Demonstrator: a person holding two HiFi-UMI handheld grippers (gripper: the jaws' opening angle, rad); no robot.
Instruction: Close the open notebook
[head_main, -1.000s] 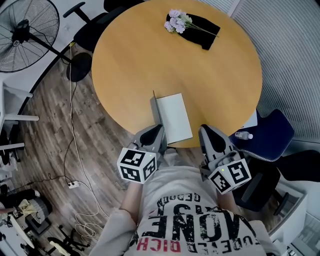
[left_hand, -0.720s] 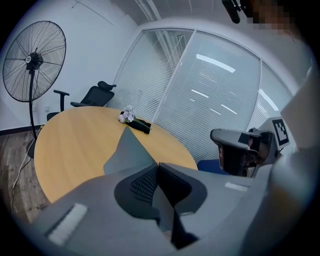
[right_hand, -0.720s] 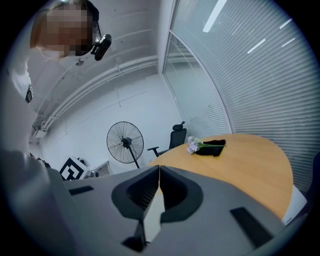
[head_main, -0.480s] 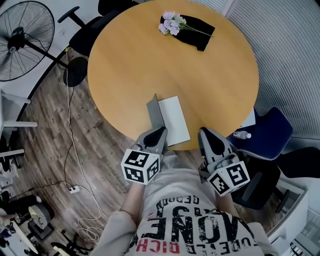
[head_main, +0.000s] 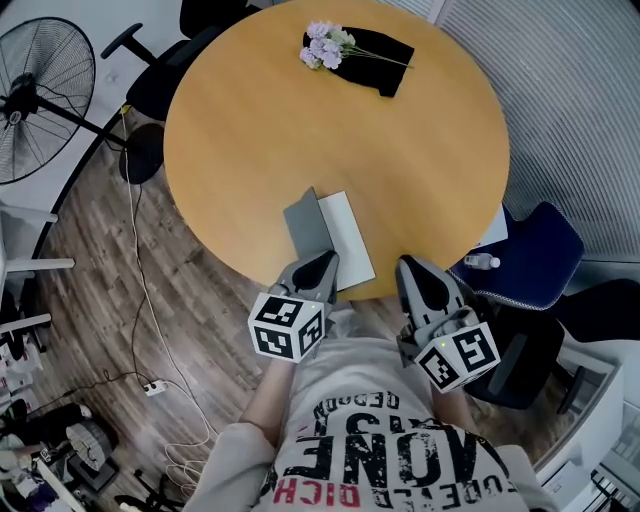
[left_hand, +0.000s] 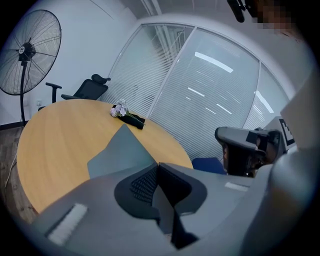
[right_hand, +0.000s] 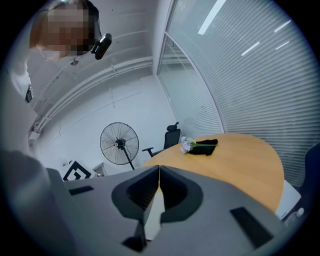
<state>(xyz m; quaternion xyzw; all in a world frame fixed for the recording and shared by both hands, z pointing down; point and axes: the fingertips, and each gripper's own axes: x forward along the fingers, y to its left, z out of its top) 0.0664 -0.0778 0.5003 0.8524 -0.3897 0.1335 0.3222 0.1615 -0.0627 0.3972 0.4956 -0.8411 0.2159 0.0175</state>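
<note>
The notebook lies at the near edge of the round wooden table (head_main: 250, 130). Its white page (head_main: 350, 238) faces up, and its grey cover (head_main: 305, 222) is lifted at the left, standing tilted (left_hand: 120, 150). My left gripper (head_main: 325, 264) sits at the notebook's near left corner, just before the cover. Its jaws are shut, tips (left_hand: 159, 167) together with nothing between them. My right gripper (head_main: 412, 268) hovers by the table edge to the right of the notebook, apart from it, jaws shut and empty (right_hand: 159, 170).
A bunch of pale flowers (head_main: 322, 45) lies on a black cloth (head_main: 378, 50) at the far side of the table. A standing fan (head_main: 40, 95) and black chair (head_main: 155, 85) are at the left. A blue chair (head_main: 530, 262) with a bottle (head_main: 482, 261) is at the right.
The grey cover, first seen almost edge-on, now shows a broad grey face. My left gripper has edged toward the notebook's near corner. The right gripper has stayed put.
</note>
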